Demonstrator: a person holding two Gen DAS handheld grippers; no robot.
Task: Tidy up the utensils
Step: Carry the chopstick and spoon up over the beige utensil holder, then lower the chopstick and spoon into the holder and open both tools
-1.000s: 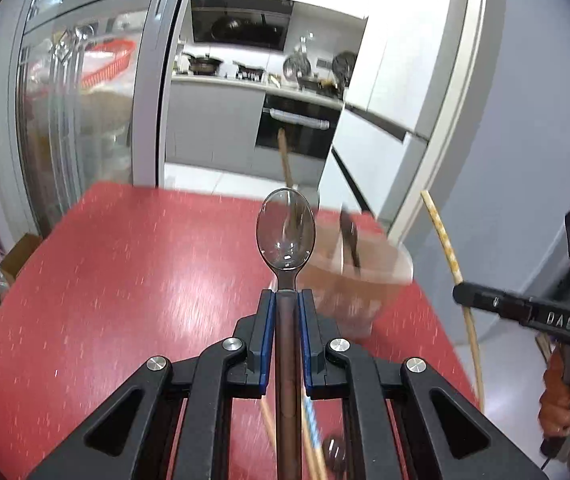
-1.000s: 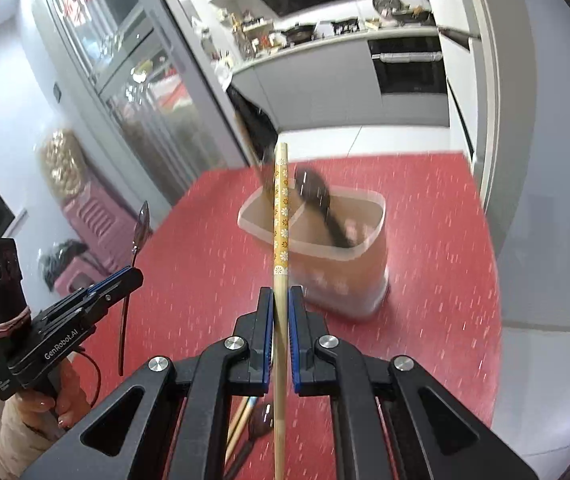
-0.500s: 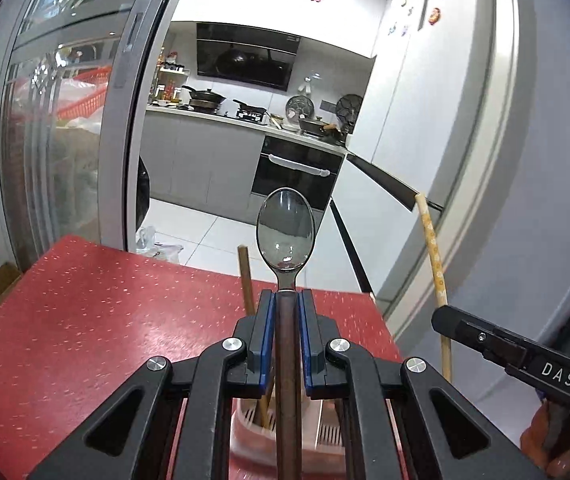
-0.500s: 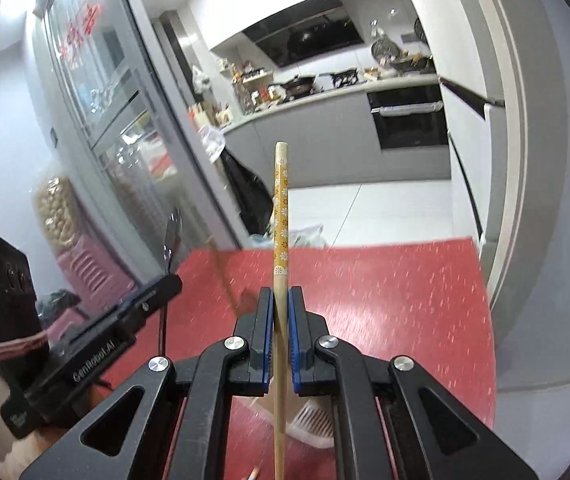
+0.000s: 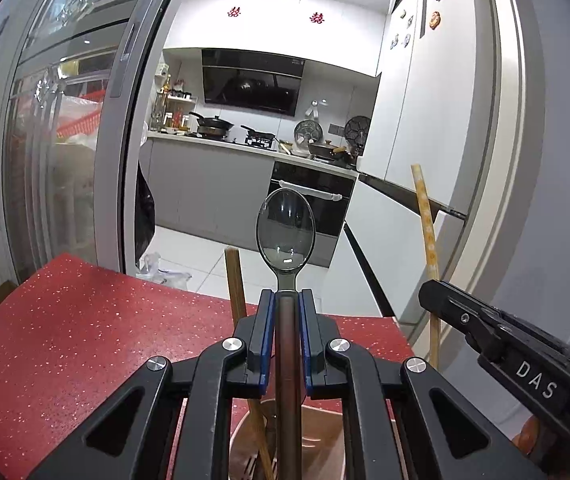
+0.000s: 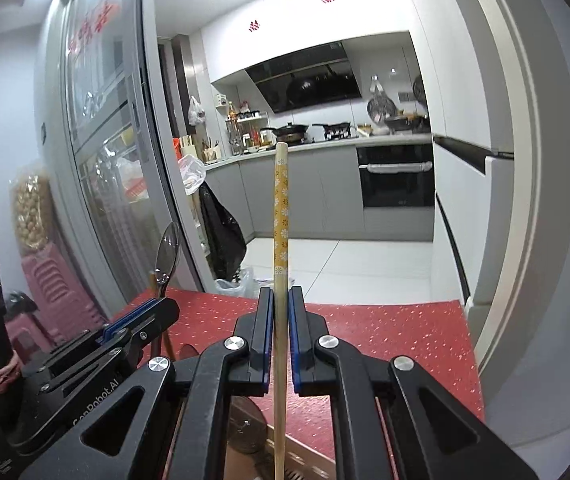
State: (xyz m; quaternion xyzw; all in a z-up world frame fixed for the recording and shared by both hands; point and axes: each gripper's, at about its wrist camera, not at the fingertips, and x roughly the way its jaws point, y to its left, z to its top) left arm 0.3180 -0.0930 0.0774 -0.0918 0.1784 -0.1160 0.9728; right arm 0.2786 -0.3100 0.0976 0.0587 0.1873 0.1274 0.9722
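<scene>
My left gripper [image 5: 286,294] is shut on a dark spoon [image 5: 285,236] whose bowl sticks up ahead of the pads. My right gripper [image 6: 281,292] is shut on a yellow patterned chopstick [image 6: 281,208] that stands upright between the blue pads. Both hang just above a translucent pink utensil container [image 5: 321,440], seen low in the frame under the fingers. A wooden handle [image 5: 235,284] stands up out of it. The right gripper [image 5: 429,292] with its chopstick [image 5: 427,220] appears at the right of the left wrist view; the left gripper [image 6: 157,306] with the spoon [image 6: 167,254] appears at the left of the right wrist view.
The container stands on a red speckled table [image 5: 65,328] whose far edge lies just ahead. Beyond are a glass sliding door [image 5: 65,140], a kitchen counter with an oven [image 5: 309,208], and a white fridge [image 5: 417,120] at the right.
Both grippers moved forward over the container, which slid from mid-frame down under the fingers. The view rose from the table toward the kitchen. Spoon and chopstick stayed gripped.
</scene>
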